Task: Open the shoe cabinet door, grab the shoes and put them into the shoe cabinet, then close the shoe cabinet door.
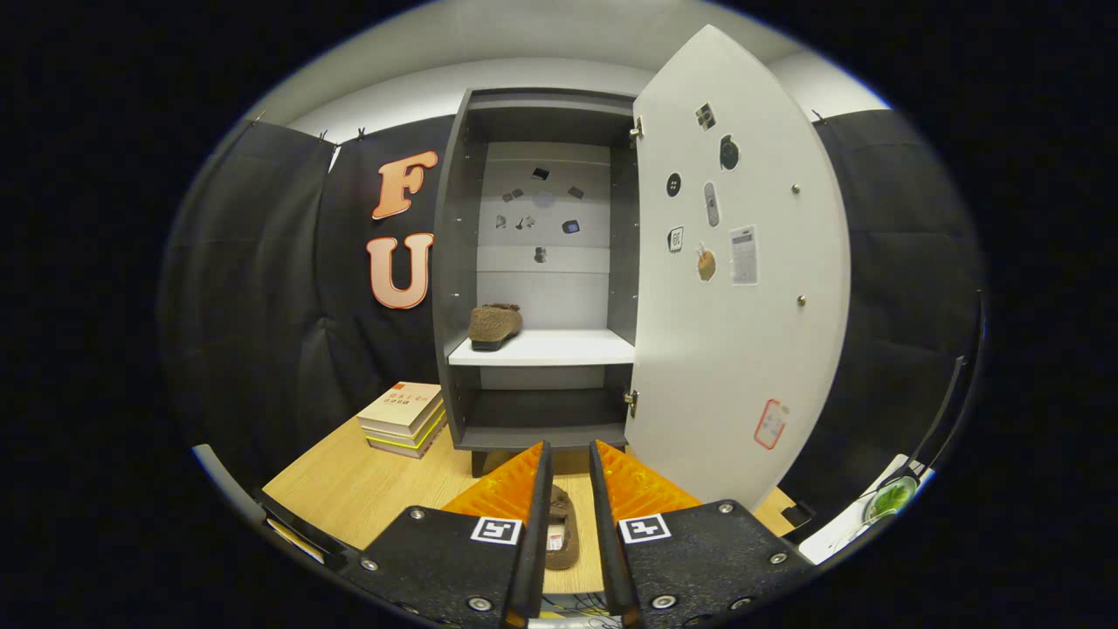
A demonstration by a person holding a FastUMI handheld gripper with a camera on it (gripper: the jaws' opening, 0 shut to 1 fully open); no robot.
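Observation:
The dark shoe cabinet stands on the wooden table, and its white door is swung wide open to the right. One brown fuzzy shoe sits on the left of the white shelf inside. A second brown shoe lies on the table in front of the cabinet, seen through the gap between my fingers and below them. My gripper points at the cabinet's base. Its fingers stand a narrow gap apart, with nothing held at the tips.
A stack of books lies on the table left of the cabinet. The open door juts out on the right, close ahead of my right finger. Small stickers dot the door and the cabinet's back wall. A white object lies at the far right.

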